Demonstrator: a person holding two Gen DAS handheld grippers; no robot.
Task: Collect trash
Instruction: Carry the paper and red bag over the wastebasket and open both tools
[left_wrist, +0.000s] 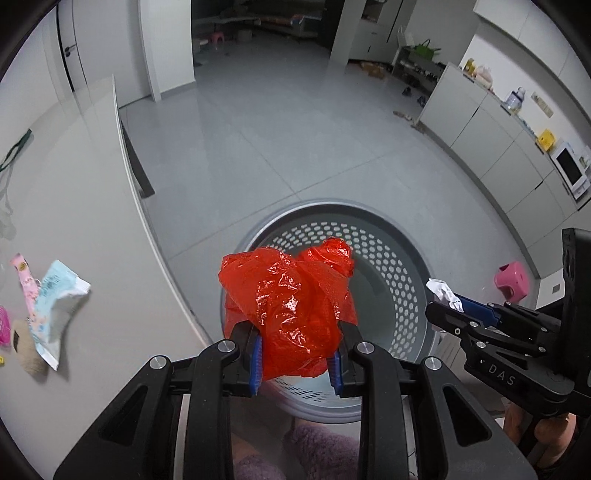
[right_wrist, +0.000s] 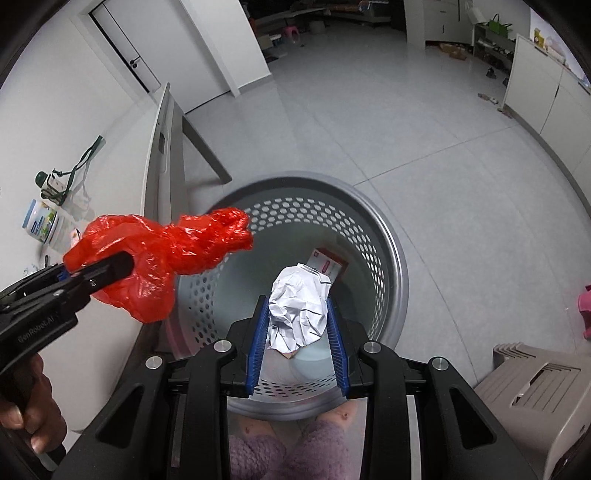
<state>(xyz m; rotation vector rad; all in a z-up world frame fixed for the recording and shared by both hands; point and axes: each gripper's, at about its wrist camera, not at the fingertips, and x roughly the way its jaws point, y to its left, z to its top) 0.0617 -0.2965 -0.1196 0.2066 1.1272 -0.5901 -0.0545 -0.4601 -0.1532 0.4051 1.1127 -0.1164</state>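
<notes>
Grey tiled floor (left_wrist: 280, 122), white cabinets (left_wrist: 491, 125) right, pale table (left_wrist: 74, 177) left.

The red bag (left_wrist: 291, 306) is thin, glossy, crinkled plastic. The white ball (right_wrist: 299, 314) is creased matt paper. The grey basket (right_wrist: 384, 236) is smooth perforated plastic with a dull sheen. The floor (left_wrist: 277, 122) is smooth, faintly reflective tile. Both slippers (right_wrist: 258, 458) look like fuzzy purple cloth. The table (left_wrist: 92, 206) is smooth and matt.
</notes>
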